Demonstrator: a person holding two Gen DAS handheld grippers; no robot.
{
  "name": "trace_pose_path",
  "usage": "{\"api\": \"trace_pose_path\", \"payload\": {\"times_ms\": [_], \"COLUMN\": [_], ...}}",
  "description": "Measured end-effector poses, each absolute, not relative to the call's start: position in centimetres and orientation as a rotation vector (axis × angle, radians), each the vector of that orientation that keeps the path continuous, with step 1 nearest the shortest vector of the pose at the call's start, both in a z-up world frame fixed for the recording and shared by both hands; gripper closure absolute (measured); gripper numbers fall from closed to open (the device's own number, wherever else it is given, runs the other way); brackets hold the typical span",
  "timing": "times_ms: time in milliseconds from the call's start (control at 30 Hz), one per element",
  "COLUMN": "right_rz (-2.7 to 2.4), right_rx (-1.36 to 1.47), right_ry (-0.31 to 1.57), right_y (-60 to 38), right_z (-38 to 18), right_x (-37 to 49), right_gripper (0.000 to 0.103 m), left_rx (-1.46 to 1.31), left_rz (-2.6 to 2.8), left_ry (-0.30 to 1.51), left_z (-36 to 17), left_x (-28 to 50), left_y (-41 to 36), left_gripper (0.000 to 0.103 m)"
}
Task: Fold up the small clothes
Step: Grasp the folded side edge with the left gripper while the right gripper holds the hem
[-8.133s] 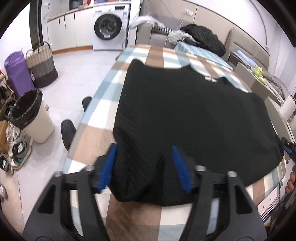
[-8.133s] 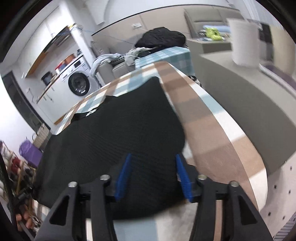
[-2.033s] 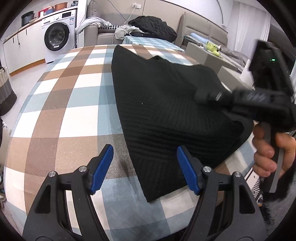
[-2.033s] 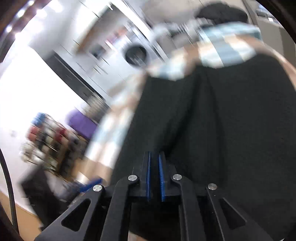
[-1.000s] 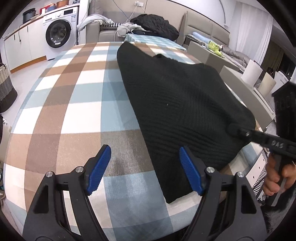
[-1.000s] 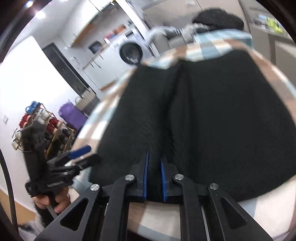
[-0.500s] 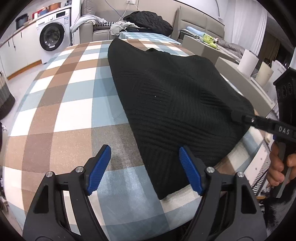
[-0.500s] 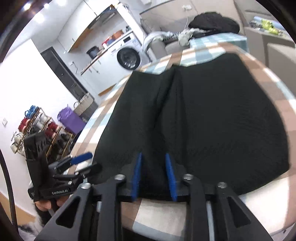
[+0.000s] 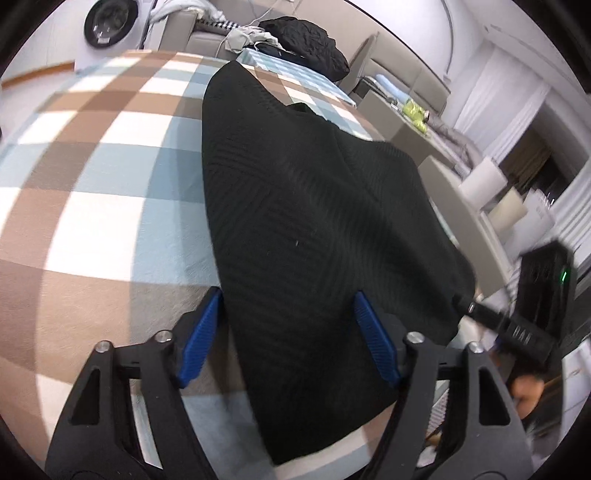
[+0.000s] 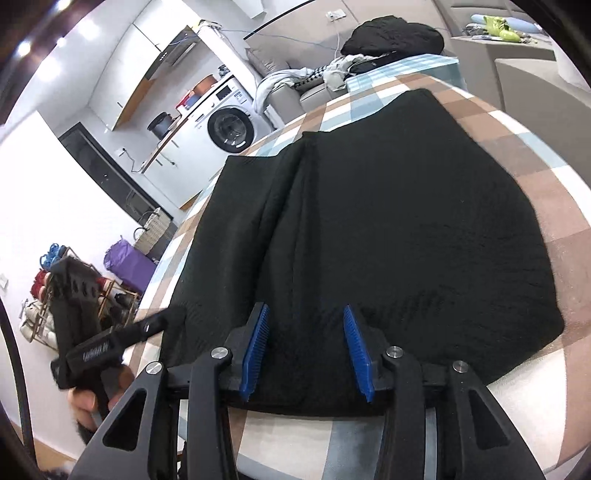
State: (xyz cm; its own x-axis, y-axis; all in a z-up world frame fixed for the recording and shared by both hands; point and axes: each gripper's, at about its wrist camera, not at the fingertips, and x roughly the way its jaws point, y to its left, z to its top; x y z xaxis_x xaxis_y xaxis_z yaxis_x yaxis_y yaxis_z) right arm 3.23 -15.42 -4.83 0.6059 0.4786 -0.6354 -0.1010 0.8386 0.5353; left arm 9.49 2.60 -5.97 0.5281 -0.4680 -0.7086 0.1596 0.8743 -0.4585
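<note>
A black knit garment (image 9: 314, 221) lies folded lengthwise on the checked tablecloth (image 9: 92, 184), one long fold ridge running down it (image 10: 288, 221). My left gripper (image 9: 286, 297) straddles the garment's near corner. Its jaws are closing, with cloth between them, and the pads do not press it. My right gripper (image 10: 304, 309) sits over the near hem; its jaws are opening, with cloth lying loose between the blue pads (image 10: 255, 347). Each view shows the other gripper at the table's near edge, held by a hand: the right gripper (image 9: 517, 328) and the left gripper (image 10: 107, 343).
A grey counter (image 9: 454, 192) with a paper roll stands close to the table's right side. Beyond the table's far end is a sofa with a black clothes pile (image 10: 391, 33). A washing machine (image 10: 231, 127), a basket, a purple bag (image 10: 127, 264) and a shoe rack line the left.
The right gripper's jaws, shut on a pinch of the garment a second ago, have parted and let it go. The left gripper has moved onto the garment's corner and its jaws have narrowed.
</note>
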Motion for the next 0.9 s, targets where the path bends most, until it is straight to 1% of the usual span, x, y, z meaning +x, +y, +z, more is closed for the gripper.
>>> {"api": "trace_pose_path", "payload": {"times_ms": [67, 133, 200, 267, 300, 433, 667, 800, 900], "right_rz": [0.360, 0.367, 0.370, 0.368, 0.370, 0.387, 0.470, 0.394, 0.396], "right_rx": [0.490, 0.492, 0.481, 0.475, 0.472, 0.462, 0.414, 0.374, 0.407], "right_ry": [0.859, 0.856, 0.854, 0.853, 0.852, 0.855, 0.895, 0.874, 0.835], "right_y": [-15.6, -15.6, -15.5, -15.3, -15.2, -14.4, -11.5, -11.7, -11.9], "right_z": [-4.8, -4.9, -4.9, -4.9, -5.0, -5.0, -4.9, -3.9, -2.9], "right_x": [3.2, 3.2, 3.2, 3.1, 3.1, 3.1, 3.1, 3.8, 5.0], "right_gripper": [0.061, 0.061, 0.061, 0.060, 0.060, 0.061, 0.060, 0.060, 0.060], "left_rx": [-0.394, -0.409, -0.399, -0.366, -0.351, -0.307, -0.319, -0.312, -0.277], "left_rz": [-0.380, -0.365, -0.343, -0.318, -0.306, -0.280, -0.241, -0.227, -0.210], "left_ry": [0.952, 0.962, 0.955, 0.936, 0.926, 0.914, 0.912, 0.923, 0.926], "left_z": [-6.0, -6.1, -6.1, -6.0, -5.9, -5.8, -5.9, -5.7, -5.4], "left_x": [10.1, 10.5, 10.6, 10.4, 10.3, 10.1, 9.2, 8.8, 8.7], "left_y": [2.7, 2.7, 2.7, 2.4, 2.2, 2.3, 5.0, 5.2, 5.0], "left_gripper": [0.046, 0.064, 0.073, 0.079, 0.080, 0.082, 0.081, 0.075, 0.067]}}
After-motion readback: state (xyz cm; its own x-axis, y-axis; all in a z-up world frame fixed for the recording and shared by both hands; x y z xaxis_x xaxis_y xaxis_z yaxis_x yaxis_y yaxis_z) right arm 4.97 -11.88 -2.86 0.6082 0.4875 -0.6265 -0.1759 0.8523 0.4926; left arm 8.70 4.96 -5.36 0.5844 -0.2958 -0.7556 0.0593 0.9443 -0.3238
